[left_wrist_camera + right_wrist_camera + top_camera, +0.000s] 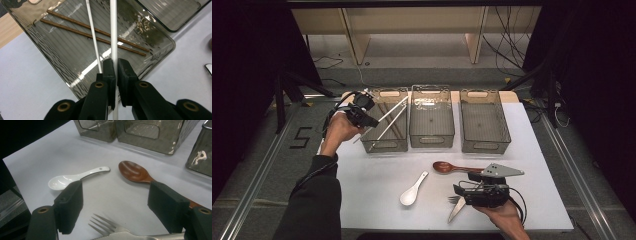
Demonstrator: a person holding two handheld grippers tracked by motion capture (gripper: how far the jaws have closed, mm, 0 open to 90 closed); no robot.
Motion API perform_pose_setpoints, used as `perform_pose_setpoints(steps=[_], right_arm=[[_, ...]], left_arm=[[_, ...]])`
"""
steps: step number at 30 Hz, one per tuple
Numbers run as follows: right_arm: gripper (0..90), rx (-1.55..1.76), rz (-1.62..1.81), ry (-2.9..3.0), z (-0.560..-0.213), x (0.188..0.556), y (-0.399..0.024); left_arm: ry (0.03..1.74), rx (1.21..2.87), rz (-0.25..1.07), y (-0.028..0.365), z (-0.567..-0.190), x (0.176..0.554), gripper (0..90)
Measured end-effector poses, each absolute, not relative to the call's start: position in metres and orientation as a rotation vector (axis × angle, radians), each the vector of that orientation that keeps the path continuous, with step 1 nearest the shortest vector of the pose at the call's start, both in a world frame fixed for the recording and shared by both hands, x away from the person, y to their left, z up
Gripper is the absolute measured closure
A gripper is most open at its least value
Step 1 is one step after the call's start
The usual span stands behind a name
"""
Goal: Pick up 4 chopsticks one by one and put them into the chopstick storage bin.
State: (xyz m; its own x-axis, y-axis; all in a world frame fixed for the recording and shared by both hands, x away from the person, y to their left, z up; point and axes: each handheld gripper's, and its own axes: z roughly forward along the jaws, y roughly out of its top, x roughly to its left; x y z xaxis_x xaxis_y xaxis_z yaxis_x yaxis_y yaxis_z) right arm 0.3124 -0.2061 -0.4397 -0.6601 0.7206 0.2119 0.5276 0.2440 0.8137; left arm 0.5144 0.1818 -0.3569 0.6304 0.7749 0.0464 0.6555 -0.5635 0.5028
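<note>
My left gripper [373, 121] [116, 61] is shut on a white chopstick [394, 111] [113, 37], held over the left smoky bin [384, 145] [62, 57]. A second white chopstick [93, 37] runs along the outside of one jaw; how it is held I cannot tell. Two brown chopsticks [95, 35] lie in that bin. My right gripper [458, 192] [117, 195] rests open near the front edge, its jaws on either side of a metal fork [456, 202] [107, 227]. A white ceramic spoon [412, 190] [72, 177] and a wooden spoon [447, 167] [135, 171] lie on the white table.
Three smoky plastic bins stand in a row at the back of the table; the middle bin [432, 140] and the right bin [484, 145] look bare inside. Beyond the table are floor, cables and wooden furniture legs.
</note>
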Motion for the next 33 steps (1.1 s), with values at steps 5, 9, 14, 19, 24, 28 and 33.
perform_pose_setpoints(steps=[5,9,14,19,24,28,33], right_arm=[[29.2,1.176,1.381,2.308,-0.440,0.312,-0.207],[29.2,1.175,1.382,2.307,-0.439,0.312,-0.207],[29.2,1.175,1.383,2.306,-0.439,0.312,-0.206],[29.2,1.173,1.383,2.306,-0.439,0.312,-0.207],[29.2,1.177,1.384,2.306,-0.439,0.312,-0.207],[29.2,1.176,1.384,2.306,-0.439,0.312,-0.207],[29.2,1.176,1.386,2.306,-0.439,0.312,-0.207]], left_arm=[[1.163,2.374,0.390,0.184,-0.358,0.521,84.8],[1.185,2.334,0.413,0.187,-0.359,0.527,84.8],[1.210,2.320,0.422,0.188,-0.363,0.534,84.8],[1.233,2.311,0.414,0.188,-0.368,0.540,84.8],[1.246,2.312,0.416,0.187,-0.374,0.544,84.8],[1.255,2.302,0.415,0.185,-0.377,0.547,84.8],[1.265,2.297,0.409,0.184,-0.379,0.550,84.8]])
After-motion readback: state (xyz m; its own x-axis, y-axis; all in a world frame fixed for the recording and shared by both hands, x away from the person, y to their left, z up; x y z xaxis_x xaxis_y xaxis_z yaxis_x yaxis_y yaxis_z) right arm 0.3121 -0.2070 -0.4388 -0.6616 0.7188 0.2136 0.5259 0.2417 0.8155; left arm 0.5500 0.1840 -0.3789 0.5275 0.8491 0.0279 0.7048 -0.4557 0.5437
